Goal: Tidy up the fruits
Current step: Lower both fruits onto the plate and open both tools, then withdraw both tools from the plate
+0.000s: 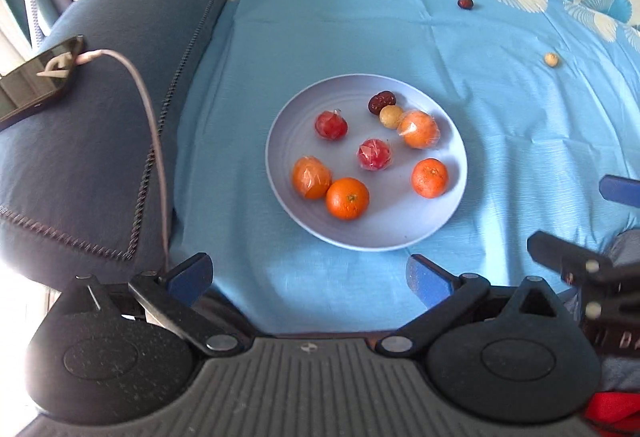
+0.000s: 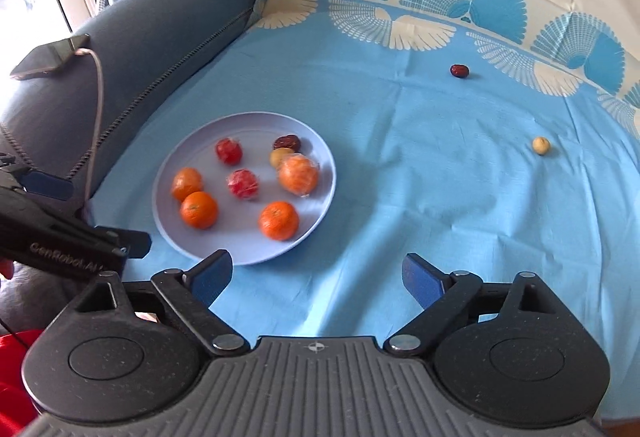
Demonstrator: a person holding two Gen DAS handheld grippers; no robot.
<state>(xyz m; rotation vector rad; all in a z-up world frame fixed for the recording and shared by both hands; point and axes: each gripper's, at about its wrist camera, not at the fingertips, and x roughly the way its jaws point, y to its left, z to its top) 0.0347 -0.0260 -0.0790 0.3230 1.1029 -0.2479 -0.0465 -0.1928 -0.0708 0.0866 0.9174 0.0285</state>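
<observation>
Left wrist view: the left hand-held gripper (image 1: 308, 277) is seen with jaws spread wide and nothing between them, held above the blue cloth (image 1: 340, 37), short of the plate (image 1: 368, 233). Eight fruits are counted on the plate: four oranges, two of them in plastic wrap, two wrapped red fruits, a dark date, a small yellow fruit. A second date (image 1: 465, 2) and a second yellow fruit (image 1: 551, 59) are left loose on the cloth, well apart from the plate. The task is judged mostly done; those two remain. A phone (image 1: 36, 77) with its screen and cable is shown on the cushion.

Right wrist view: the right hand-held gripper (image 2: 318, 281) is also wide open and empty. The loose date (image 2: 459, 70) and yellow fruit (image 2: 541, 145) are shown closer here; the plate (image 2: 244, 257) is blurred.
</observation>
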